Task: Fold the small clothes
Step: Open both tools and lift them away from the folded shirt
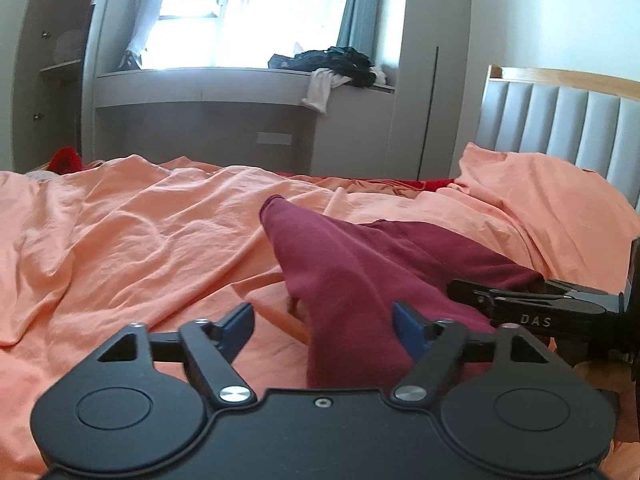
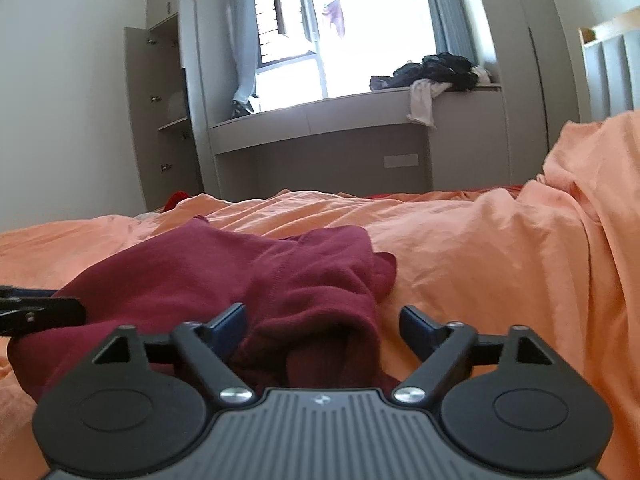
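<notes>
Maroon garment [image 2: 224, 276] lies crumpled on orange bedsheet [image 1: 120, 232], center-right of the left view. Left gripper [image 1: 324, 330] is spread, cloth between its pads but unpinched. Right gripper [image 2: 322, 330] is spread too, fabric bunched between. Open cabinet [image 2: 168, 112] upper left: contents unclear.

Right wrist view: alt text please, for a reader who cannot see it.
The open right gripper straddles a bunched edge of a maroon garment lying crumpled on an orange sheet. The left gripper shows at the left edge; behind are a bright window and a ledge piled with dark clothes.
</notes>
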Motion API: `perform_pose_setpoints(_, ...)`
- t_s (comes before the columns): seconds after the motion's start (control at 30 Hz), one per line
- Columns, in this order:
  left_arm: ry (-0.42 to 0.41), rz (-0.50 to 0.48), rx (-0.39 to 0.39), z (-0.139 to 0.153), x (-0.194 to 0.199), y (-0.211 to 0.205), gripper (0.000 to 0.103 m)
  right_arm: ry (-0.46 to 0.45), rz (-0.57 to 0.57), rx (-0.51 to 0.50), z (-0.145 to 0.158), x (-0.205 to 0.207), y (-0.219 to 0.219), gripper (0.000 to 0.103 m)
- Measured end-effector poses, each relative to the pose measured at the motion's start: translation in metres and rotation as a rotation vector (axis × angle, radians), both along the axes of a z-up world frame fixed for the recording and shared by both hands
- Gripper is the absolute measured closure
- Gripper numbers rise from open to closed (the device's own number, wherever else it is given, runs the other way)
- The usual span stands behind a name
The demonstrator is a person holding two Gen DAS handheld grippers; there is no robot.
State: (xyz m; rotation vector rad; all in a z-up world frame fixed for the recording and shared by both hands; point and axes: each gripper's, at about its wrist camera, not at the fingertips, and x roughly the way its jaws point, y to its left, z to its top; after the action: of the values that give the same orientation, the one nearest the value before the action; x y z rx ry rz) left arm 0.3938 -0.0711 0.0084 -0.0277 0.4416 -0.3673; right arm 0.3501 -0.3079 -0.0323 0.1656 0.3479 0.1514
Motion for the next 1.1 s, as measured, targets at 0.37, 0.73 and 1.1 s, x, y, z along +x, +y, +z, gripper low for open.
perform_pose_setpoints(0.37, -0.014, 0.059, -0.029, 0.003, -0.016, 0.008, 0.004, -0.007, -0.058, 0.025, 0.001, -0.019, -0.01, 0.0)
perform_pose_setpoints(0.73, -0.084, 0.089, -0.035, 0.019, -0.041, 0.003, 0.001, -0.114, -0.134, 0.099, 0.022, -0.062, -0.018, 0.0)
perform_pose_setpoints(1.1, -0.162, 0.092, -0.086, 0.04, -0.084, 0.001, 0.001, -0.285, -0.145, 0.027, 0.047, -0.119, -0.009, 0.0)
